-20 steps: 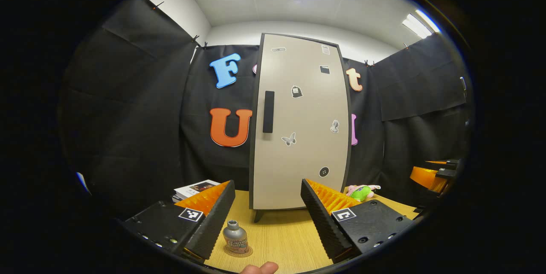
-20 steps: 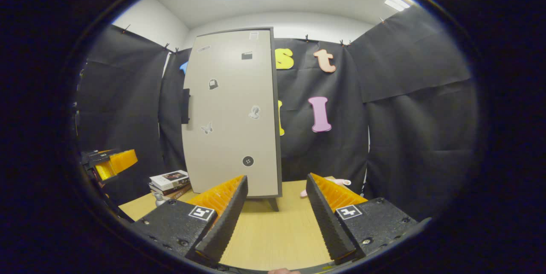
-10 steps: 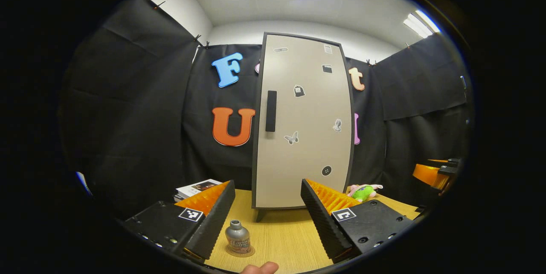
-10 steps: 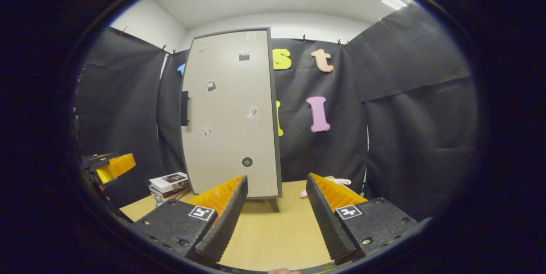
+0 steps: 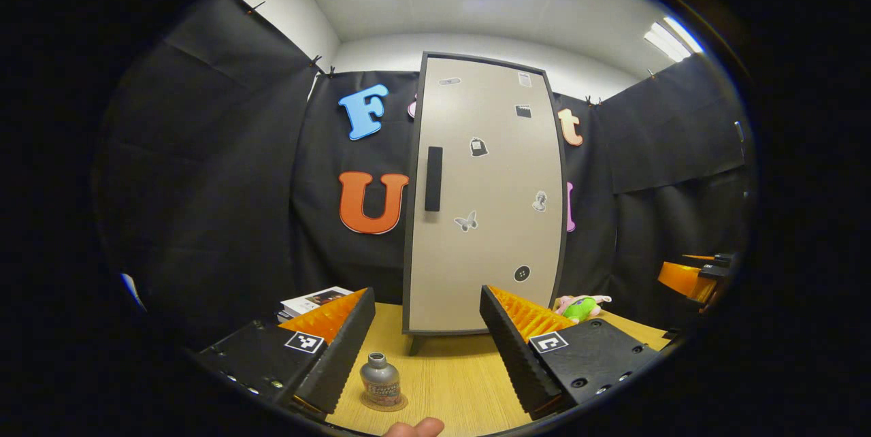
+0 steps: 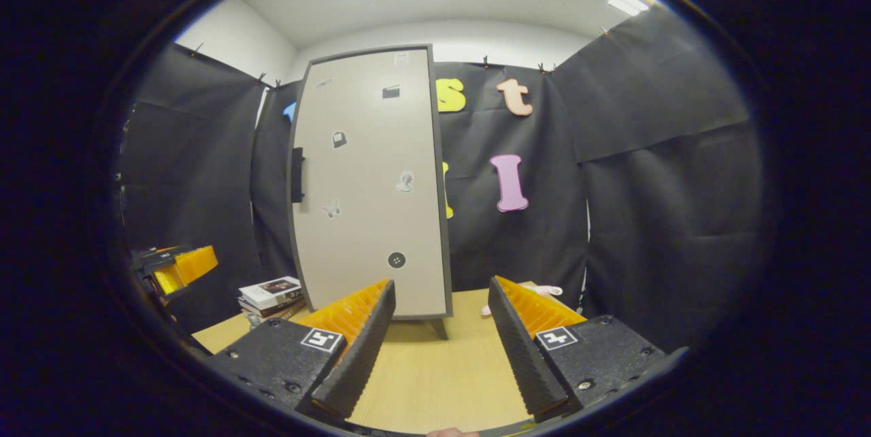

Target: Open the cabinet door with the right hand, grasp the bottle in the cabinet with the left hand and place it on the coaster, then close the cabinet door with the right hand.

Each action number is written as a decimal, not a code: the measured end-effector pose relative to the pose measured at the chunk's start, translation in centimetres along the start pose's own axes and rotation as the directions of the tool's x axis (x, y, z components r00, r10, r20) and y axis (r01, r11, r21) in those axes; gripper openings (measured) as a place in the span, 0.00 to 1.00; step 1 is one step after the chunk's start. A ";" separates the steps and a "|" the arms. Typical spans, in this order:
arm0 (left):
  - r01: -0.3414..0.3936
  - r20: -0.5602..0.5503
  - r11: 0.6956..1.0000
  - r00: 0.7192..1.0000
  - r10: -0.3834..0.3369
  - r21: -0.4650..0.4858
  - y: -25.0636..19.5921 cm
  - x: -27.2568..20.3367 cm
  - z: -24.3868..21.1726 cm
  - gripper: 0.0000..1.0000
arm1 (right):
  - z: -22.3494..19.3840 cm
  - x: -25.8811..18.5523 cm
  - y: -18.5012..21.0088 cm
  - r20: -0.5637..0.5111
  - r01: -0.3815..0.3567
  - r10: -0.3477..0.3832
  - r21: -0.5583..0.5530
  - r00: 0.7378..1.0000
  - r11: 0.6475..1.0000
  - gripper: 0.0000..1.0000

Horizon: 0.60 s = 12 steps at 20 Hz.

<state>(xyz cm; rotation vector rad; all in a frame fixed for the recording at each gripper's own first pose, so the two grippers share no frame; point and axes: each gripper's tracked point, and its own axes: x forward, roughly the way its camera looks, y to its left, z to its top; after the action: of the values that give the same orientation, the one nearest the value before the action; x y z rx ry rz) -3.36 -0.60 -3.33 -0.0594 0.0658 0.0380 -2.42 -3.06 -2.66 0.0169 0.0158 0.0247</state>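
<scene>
While the small grey metal bottle stands upright on the round brown coaster, just in front of the wide-open, empty left gripper, the tall beige cabinet door looks shut. The right gripper is wide open too, well back from it. The job looks done.

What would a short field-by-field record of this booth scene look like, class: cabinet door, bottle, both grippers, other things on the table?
cabinet door: shut, handle on its left edge
bottle: upright on the coaster, on the table
left gripper: open, holding nothing
right gripper: open, holding nothing
books: stacked left of the cabinet
plush toy: right of the cabinet
</scene>
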 end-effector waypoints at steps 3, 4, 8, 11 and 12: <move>0.000 0.003 1.000 1.000 0.000 0.001 0.1 0.1 0.0 0.94 | -0.1 0.1 0.3 0.000 -0.008 0.008 0.001 1.000 1.000 0.89; 0.001 0.003 1.000 1.000 -0.001 0.002 0.1 0.1 -0.1 0.94 | -0.2 0.1 0.3 -0.001 -0.010 0.010 0.000 1.000 1.000 0.89; 0.000 0.001 1.000 1.000 0.000 -0.001 0.2 0.1 0.0 0.94 | -0.1 0.1 0.4 -0.003 -0.014 0.014 -0.004 1.000 1.000 0.89; 0.000 -0.001 1.000 1.000 0.000 -0.003 0.2 0.1 -0.2 0.94 | -0.1 0.1 0.3 -0.004 -0.014 0.014 -0.003 1.000 1.000 0.89; 0.001 -0.001 1.000 1.000 -0.001 -0.003 0.2 0.2 -0.2 0.94 | 0.0 0.1 0.3 -0.004 -0.015 0.015 -0.002 1.000 1.000 0.89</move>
<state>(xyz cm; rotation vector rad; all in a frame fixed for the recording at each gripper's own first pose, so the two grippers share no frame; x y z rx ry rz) -3.22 -0.41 -3.58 -0.0622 0.0670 0.0373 -2.29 -2.72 -2.70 0.0144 0.0199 0.0396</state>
